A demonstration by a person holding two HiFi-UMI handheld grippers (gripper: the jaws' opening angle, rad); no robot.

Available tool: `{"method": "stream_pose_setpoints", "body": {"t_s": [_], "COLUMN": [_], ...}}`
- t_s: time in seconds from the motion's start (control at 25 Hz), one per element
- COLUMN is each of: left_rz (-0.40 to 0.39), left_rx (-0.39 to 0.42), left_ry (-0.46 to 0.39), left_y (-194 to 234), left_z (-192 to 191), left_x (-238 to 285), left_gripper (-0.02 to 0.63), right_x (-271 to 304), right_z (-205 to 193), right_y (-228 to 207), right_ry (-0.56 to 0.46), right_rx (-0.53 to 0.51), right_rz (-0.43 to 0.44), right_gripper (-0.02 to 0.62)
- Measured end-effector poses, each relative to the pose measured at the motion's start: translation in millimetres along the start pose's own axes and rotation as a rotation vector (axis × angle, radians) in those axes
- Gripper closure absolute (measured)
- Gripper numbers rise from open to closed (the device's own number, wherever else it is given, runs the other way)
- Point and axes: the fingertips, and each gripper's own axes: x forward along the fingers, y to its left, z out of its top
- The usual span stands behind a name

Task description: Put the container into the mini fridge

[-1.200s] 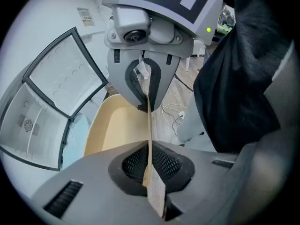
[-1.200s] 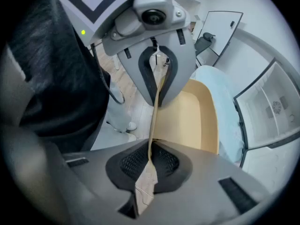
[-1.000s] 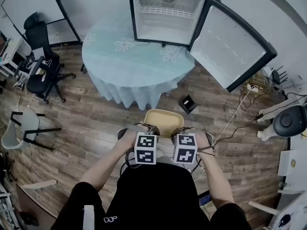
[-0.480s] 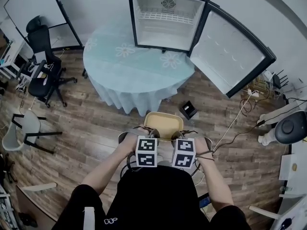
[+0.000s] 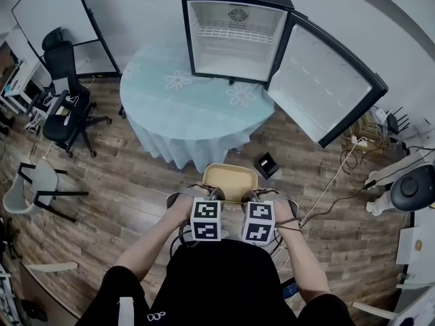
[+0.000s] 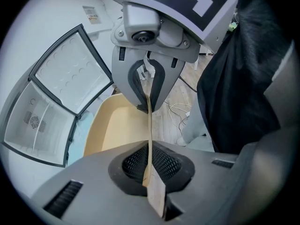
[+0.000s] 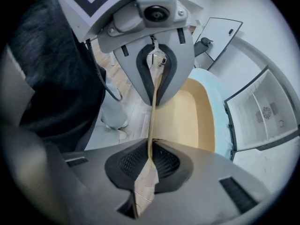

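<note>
A pale yellow container hangs over the wooden floor in front of the person, held by its near rim from both sides. My left gripper is shut on the thin rim, which runs edge-on between its pads. My right gripper pinches the same rim, its pads still on it. Each gripper view shows the other gripper clamped on the rim and the container's hollow beyond. The mini fridge stands on the round table, empty, its door swung wide to the right.
A pale blue cloth hangs from the table to near the floor. A small black box and cables lie on the floor right of the table. A black office chair and a light chair stand at the left.
The table and fridge have come a little lower and nearer in the head view. Both grippers keep hold of the container's rim.
</note>
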Motion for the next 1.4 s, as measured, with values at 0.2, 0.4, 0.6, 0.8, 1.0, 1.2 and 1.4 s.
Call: {"method": "stream_pose_setpoints", "body": {"t_s": [0.2, 0.4, 0.6, 0.8, 1.0, 1.2, 1.4], "left_rz": [0.006, 0.016, 0.018, 0.037, 0.039, 0.031, 0.012], "left_rx": [-0.003, -0.001, -0.004, -0.029, -0.059, -0.073, -0.073], "left_ry": [0.005, 0.007, 0.006, 0.007, 0.012, 0.009, 0.006], "left_y": [4, 15, 30, 59, 95, 140, 188], "left_z": [2, 0, -5, -19, -48, -68, -79], "left_x": [0, -2, 0, 3, 13, 33, 47], "left_gripper": [0.581, 0.581, 0.581, 0.581, 0.581, 0.581, 0.581], "right_x": [-1, -2, 0, 8, 29, 52, 68], "right_z": [-2, -1, 2, 9, 24, 27, 22], "right_y": [-3, -14, -30, -63, -103, -150, -200], "right_ry": [-0.007, -0.016, -0.019, -0.027, -0.035, -0.031, -0.03], "right_rx": [-0.003, -0.006, -0.008, -0.027, -0.047, -0.036, -0.003], "right_rz": [0.003, -0.008, -0.015, -0.018, 0.001, 0.023, 0.038], "right_gripper": [0.566, 0.566, 0.566, 0.565, 0.565, 0.565, 0.561]}}
